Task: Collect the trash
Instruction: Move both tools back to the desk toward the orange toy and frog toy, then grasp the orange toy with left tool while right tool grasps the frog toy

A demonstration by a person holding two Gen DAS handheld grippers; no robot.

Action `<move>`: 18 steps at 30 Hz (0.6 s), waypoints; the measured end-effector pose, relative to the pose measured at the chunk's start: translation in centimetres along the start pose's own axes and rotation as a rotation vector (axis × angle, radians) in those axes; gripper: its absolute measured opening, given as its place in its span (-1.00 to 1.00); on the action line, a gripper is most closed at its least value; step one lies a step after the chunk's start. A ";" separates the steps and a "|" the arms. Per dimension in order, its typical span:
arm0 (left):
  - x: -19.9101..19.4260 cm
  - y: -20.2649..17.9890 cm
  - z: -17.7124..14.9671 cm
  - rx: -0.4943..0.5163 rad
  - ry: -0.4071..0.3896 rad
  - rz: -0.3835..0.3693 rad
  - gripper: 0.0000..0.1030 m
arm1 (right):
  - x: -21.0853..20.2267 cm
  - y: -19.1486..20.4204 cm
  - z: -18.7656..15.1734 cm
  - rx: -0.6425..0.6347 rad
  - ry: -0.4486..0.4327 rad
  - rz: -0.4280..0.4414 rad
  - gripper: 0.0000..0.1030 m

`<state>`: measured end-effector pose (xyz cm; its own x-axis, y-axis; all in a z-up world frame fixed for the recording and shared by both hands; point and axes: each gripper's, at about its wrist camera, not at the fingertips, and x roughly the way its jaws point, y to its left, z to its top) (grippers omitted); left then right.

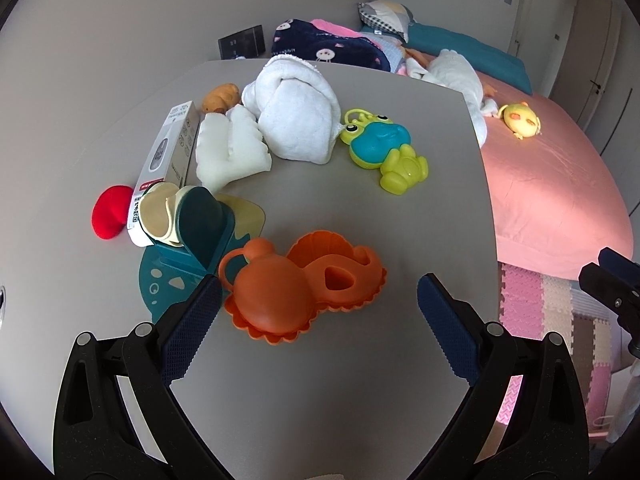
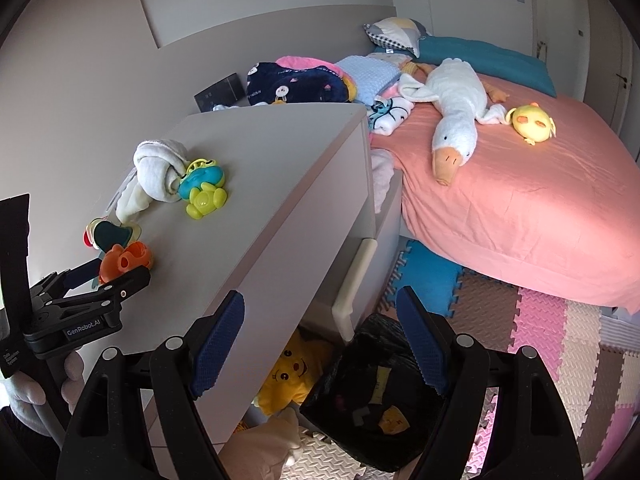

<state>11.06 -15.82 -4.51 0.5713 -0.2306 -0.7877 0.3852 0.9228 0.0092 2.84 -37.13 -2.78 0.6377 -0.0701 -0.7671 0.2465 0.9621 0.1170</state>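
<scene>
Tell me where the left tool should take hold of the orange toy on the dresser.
Grip the orange toy across its round domed body, coming from above. It lies flat on the dresser top, the dome rising clear of the frilly rim, and the open left tool already straddles it. The thin loop on its left looks a poorer hold.

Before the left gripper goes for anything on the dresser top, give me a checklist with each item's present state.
1. Left gripper open, nothing between its pads: ok.
2. Right gripper open and empty: ok.
3. Orange plastic shell-shaped toy lies right ahead of the left gripper, unobstructed from above: ok.
4. That toy counts as trash: cannot tell.
5. Black-lined bin on the floor beside the grey dresser, mouth open: ok.
6. Teal plastic toy touching the orange one, could shift with it: cannot tell.
</scene>
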 end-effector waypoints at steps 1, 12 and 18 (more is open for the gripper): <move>0.2 0.1 0.1 0.001 0.001 0.006 0.84 | 0.1 0.1 0.1 0.000 0.001 -0.001 0.53; 0.9 1.8 0.2 -0.024 0.009 0.041 0.62 | 1.9 1.9 1.8 -0.012 0.002 0.023 0.53; -0.4 3.8 -0.2 -0.026 -0.009 0.052 0.62 | 3.2 4.4 2.9 -0.053 0.007 0.046 0.53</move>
<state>12.10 -12.17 -4.27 0.5964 -0.1844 -0.7812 0.3355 0.9414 0.0339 8.11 -33.86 -2.90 0.6420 -0.0241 -0.7664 0.1781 0.9768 0.1185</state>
